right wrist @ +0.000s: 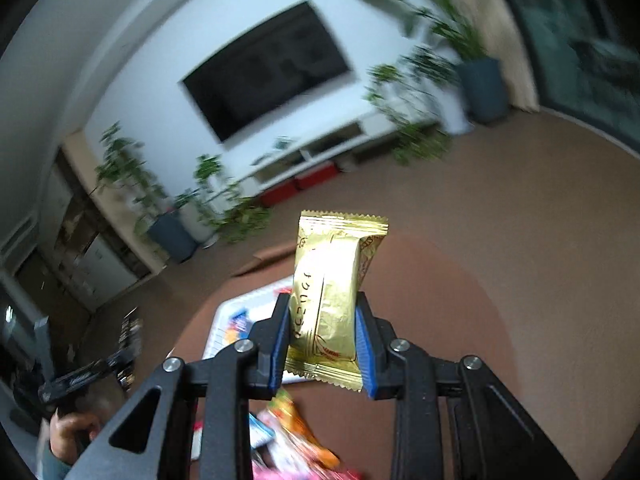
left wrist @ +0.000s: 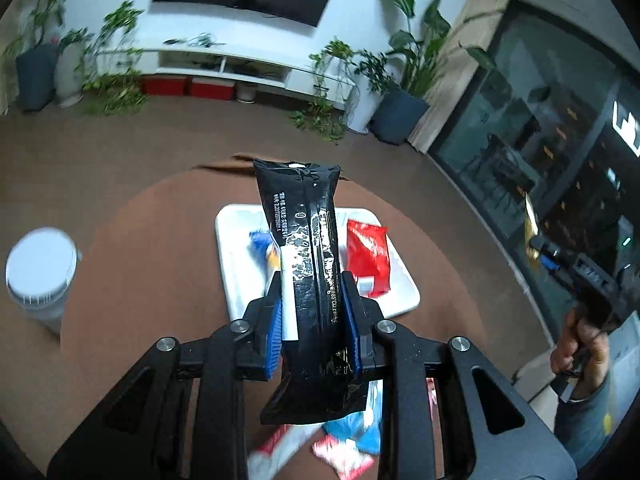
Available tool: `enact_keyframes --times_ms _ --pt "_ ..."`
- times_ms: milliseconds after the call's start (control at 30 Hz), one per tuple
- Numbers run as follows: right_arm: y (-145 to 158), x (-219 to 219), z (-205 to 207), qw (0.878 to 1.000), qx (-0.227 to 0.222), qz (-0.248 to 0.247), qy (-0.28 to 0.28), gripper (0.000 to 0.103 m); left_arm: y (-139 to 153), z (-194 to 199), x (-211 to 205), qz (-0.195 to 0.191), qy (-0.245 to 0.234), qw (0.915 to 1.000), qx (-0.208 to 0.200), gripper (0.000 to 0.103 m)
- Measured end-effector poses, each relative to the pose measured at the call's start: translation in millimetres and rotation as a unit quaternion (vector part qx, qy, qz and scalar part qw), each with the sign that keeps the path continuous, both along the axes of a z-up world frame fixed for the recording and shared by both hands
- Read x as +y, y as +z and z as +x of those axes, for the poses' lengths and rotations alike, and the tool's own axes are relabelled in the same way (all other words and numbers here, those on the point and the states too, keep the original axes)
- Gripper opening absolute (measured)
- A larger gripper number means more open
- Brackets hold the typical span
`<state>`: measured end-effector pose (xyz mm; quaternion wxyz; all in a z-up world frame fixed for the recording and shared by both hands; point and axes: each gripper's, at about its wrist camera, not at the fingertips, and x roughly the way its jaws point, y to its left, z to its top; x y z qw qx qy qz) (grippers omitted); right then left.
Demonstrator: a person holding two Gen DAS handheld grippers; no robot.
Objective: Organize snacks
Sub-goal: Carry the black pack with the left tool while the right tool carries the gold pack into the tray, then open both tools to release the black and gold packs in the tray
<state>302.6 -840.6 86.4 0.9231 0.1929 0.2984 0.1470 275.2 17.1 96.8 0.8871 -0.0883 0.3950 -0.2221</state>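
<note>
Item one: black snack packet (left wrist: 310,264), pinched upright between my left gripper (left wrist: 312,300) pads, above the white tray (left wrist: 240,280). Item two: gold snack packet (right wrist: 332,300), clamped between my right gripper (right wrist: 322,320) pads.

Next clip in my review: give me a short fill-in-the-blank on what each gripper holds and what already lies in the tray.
1. The left gripper is shut on a long ____ foil snack packet.
2. The right gripper is shut on a crinkled ____ foil snack packet.
3. The red snack packet lies in the white rectangular ____ on the round brown table.

Missing words: black; gold; tray
</note>
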Motion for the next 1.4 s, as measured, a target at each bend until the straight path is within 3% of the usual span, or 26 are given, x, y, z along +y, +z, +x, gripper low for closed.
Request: enact_keyframes --times_ms 167,467,700,767,1400 --pt "-1.8 72.4 48.6 0.997 0.006 -0.030 0.075 0.032 -16.5 49.3 -21.2 0.028 -0.008 0.9994 0.021 0.024" --pt "-76.0 147.0 113.6 0.985 0.088 -0.070 0.130 0.032 -91.6 112.8 -34.0 0.032 0.002 0.9969 0.072 0.024" --pt "-107.7 166.8 134.4 0.978 0.123 -0.094 0.142 0.032 -134.0 136.3 -52.0 0.037 -0.002 0.9952 0.090 0.024" --pt "-116.3 171.1 137.6 0.975 0.133 -0.102 0.147 0.032 -136.8 122.1 -52.6 0.041 -0.002 0.9951 0.090 0.024" --pt "-161.9 189.3 145.6 0.957 0.178 -0.165 0.156 0.032 -180.3 140.2 -72.1 0.064 0.000 0.9927 0.102 0.025"
